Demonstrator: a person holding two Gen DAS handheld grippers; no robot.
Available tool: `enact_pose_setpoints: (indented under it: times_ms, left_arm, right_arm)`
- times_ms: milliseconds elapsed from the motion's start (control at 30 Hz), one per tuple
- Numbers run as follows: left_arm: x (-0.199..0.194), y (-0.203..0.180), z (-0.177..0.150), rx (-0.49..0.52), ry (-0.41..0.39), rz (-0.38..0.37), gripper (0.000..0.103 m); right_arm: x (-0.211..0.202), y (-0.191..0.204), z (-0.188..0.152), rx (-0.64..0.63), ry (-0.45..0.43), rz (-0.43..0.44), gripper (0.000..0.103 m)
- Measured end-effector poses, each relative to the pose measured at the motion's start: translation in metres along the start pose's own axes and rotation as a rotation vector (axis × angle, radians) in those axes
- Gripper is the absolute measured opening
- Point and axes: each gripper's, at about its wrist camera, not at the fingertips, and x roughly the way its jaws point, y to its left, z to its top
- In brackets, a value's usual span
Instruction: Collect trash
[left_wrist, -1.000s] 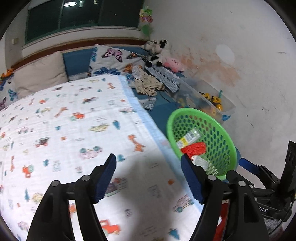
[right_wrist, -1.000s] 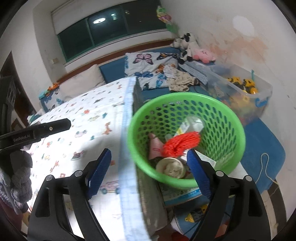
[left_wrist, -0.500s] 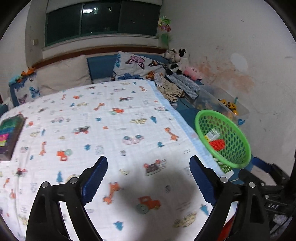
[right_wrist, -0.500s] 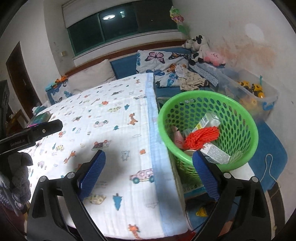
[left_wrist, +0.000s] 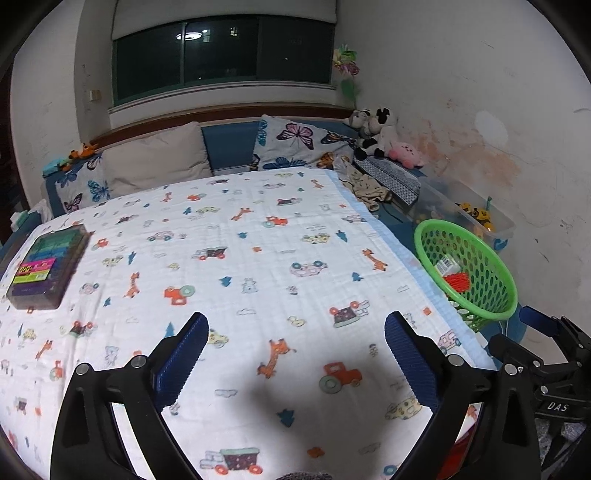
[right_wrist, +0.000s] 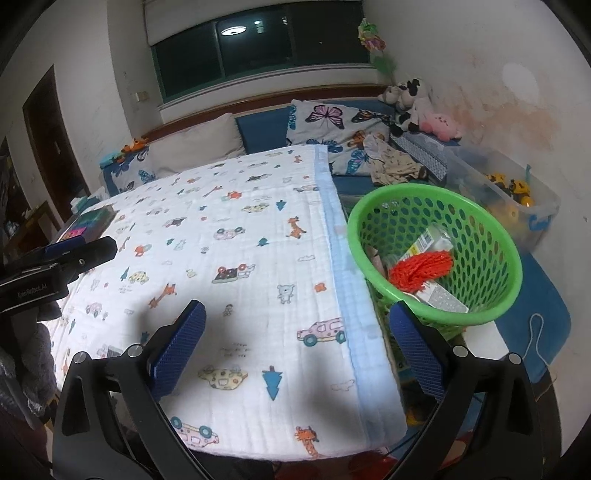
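Both claws are seen spread wide and still opening, with nothing between the pads: the left gripper hangs over the printed blanket, the right gripper over the blanket's right edge. The collected trash lies in the green basket, which is set on the floor just right of the bed, near the clear toy bin by the far wall. Inside it a bunched orange net, a small white carton and a flat grey-printed packet can be made out; the rest is hidden under them.

These pieces are judged light. The net is likely soft and snag-prone, best pinched at its bunched middle. The cartons are thin-walled and crushable, so a hold across the narrow faces is advised. The perforated basket is probably light, slightly flexible plastic, and would be taken by its rolled rim. No loose trash is seen on the blanket; the dark box at the far left is not clearly trash.
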Motion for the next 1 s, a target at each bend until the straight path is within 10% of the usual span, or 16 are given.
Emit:
enact_pose_setpoints:
  times_ms: [1000]
  left_arm:
    - [-0.019,0.031,-0.02,-0.084,-0.008,0.082,0.094]
  right_arm:
    - [-0.001,0.023,-0.005,-0.042,0.014,0.023,0.099]
